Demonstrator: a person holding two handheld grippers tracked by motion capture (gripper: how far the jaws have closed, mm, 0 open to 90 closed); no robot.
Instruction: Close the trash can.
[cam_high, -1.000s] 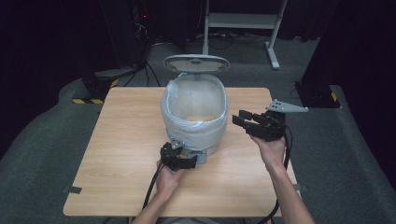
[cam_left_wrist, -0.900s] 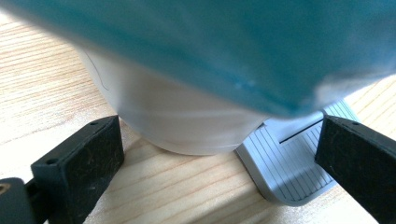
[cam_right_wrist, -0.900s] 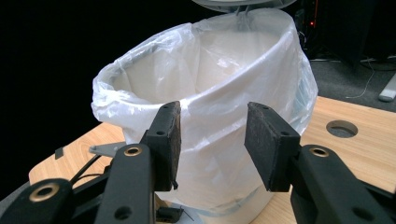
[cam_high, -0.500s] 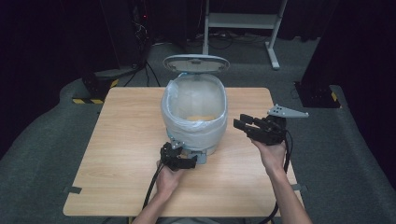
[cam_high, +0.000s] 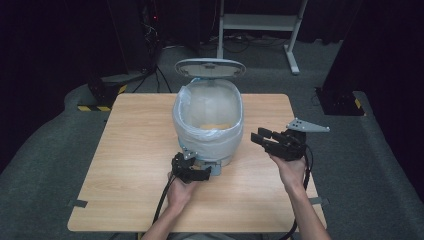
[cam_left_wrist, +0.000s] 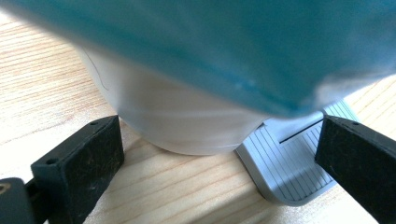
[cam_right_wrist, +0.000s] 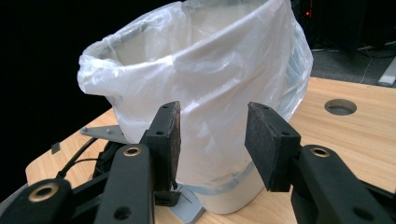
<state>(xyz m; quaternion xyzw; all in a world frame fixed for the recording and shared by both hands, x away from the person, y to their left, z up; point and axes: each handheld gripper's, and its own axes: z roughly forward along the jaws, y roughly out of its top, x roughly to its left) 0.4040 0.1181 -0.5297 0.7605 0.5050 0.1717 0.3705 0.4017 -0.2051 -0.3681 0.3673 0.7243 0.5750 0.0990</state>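
Jaws spread wide, the left gripper (cam_high: 192, 169) is sitting low at the foot of the pedal bin (cam_high: 209, 125), its grey pedal (cam_left_wrist: 292, 163) lying between the pads. The right gripper (cam_high: 272, 141), jaws also parted and gripping nothing, is hovering just beside the bin's bag-covered wall (cam_right_wrist: 210, 116). The bin is standing upright mid-table (cam_high: 125, 150), lid (cam_high: 210, 67) raised. The left gripper is nearer.

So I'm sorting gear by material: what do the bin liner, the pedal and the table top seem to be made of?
Bin liner: thin translucent plastic film, going by its crinkles and soft sheen. Pedal: probably moulded grey plastic, matte, with fine ribs across it. Table top: light wood or a wood-look laminate, smooth, with straight grain lines; which of the two cannot be told.
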